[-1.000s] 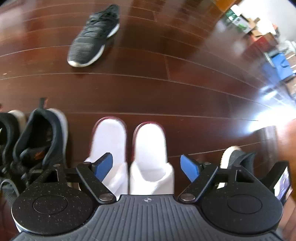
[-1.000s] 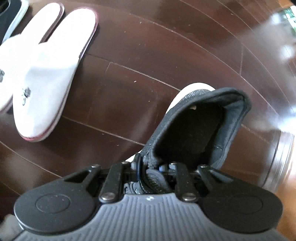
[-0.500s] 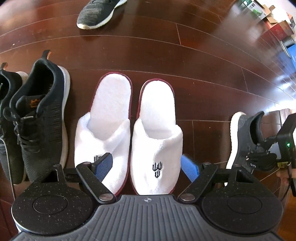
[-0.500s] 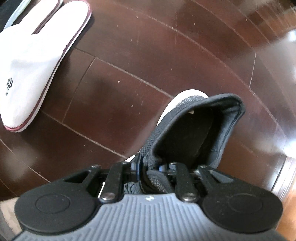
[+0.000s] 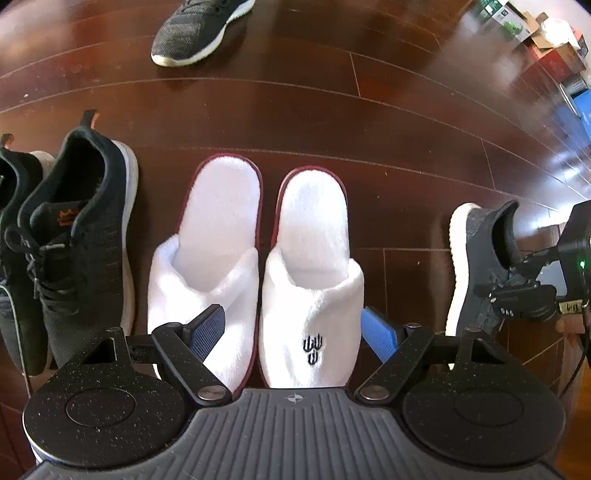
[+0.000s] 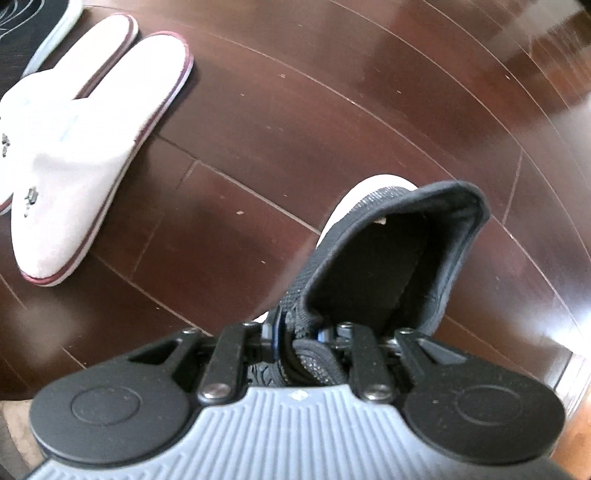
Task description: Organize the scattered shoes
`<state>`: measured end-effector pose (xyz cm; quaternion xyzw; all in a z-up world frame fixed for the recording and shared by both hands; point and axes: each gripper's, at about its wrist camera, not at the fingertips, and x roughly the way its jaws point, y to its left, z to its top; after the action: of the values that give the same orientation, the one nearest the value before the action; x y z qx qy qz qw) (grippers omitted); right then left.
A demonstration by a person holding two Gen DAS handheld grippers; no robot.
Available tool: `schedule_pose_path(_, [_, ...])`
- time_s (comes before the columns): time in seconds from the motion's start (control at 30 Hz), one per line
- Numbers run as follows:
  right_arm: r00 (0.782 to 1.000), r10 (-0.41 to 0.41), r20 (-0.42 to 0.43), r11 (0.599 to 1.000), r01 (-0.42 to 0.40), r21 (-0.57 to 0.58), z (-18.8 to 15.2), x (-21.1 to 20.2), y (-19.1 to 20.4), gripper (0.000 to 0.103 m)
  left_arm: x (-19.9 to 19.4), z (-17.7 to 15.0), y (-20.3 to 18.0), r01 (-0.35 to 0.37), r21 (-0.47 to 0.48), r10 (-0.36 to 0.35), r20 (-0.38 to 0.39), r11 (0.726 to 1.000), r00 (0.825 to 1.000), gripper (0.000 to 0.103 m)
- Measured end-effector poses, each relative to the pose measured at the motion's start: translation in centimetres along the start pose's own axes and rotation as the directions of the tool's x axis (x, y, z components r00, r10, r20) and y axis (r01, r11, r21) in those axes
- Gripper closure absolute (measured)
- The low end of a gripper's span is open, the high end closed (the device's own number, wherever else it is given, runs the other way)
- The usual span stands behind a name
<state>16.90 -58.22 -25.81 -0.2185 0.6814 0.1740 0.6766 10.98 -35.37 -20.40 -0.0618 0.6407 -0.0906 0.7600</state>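
A pair of white slippers (image 5: 258, 258) with maroon trim lies side by side on the dark wood floor; my left gripper (image 5: 293, 332) hangs open just above their toes, holding nothing. Two black sneakers (image 5: 77, 236) stand in a row left of the slippers. To the right, my right gripper (image 6: 301, 338) is shut on the tongue of a grey sneaker (image 6: 391, 258), which also appears in the left wrist view as the grey sneaker (image 5: 480, 258) with its white sole near the floor. Its mate, another grey sneaker (image 5: 195, 29), lies alone far ahead. The slippers (image 6: 85, 147) show at upper left in the right wrist view.
Cardboard boxes and a blue object (image 5: 546, 44) sit at the far right by the bright floor glare. Bare floorboards (image 5: 369, 122) stretch between the shoe row and the lone grey sneaker. A black sneaker's edge (image 6: 55, 22) shows at top left of the right wrist view.
The left gripper has pulled back and tilted down, bringing the slippers and black sneakers fully into view. The right gripper, still shut on the grey sneaker, has shifted slightly relative to the slippers.
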Motion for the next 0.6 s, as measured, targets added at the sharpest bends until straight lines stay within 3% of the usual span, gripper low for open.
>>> schedule_pose_path(0.23, [1.000,-0.011,0.027,1.000,0.011,0.008,0.5,0.7,0.0,0.080,-0.7,0.9,0.1,-0.040,0.054,0.039,0.021,0.998,0.999,0.018])
schedule_pose_path(0.37, [0.997,-0.053,0.055,0.997,0.050,0.060,0.5,1.0,0.2,0.065,-1.6,3.2,0.5,-0.079,0.067,0.078,0.031,0.995,0.997,0.018])
schedule_pose_path(0.47, [0.992,-0.096,0.080,0.989,0.086,0.123,0.3,-0.6,0.8,0.046,-3.3,6.8,0.7,-0.105,0.081,0.096,0.113,0.991,0.989,0.018])
schedule_pose_path(0.6, [0.983,-0.095,0.157,0.970,0.057,0.235,-0.2,-4.2,0.6,0.043,-4.5,12.1,1.7,-0.095,0.065,0.080,0.200,0.993,0.977,0.015])
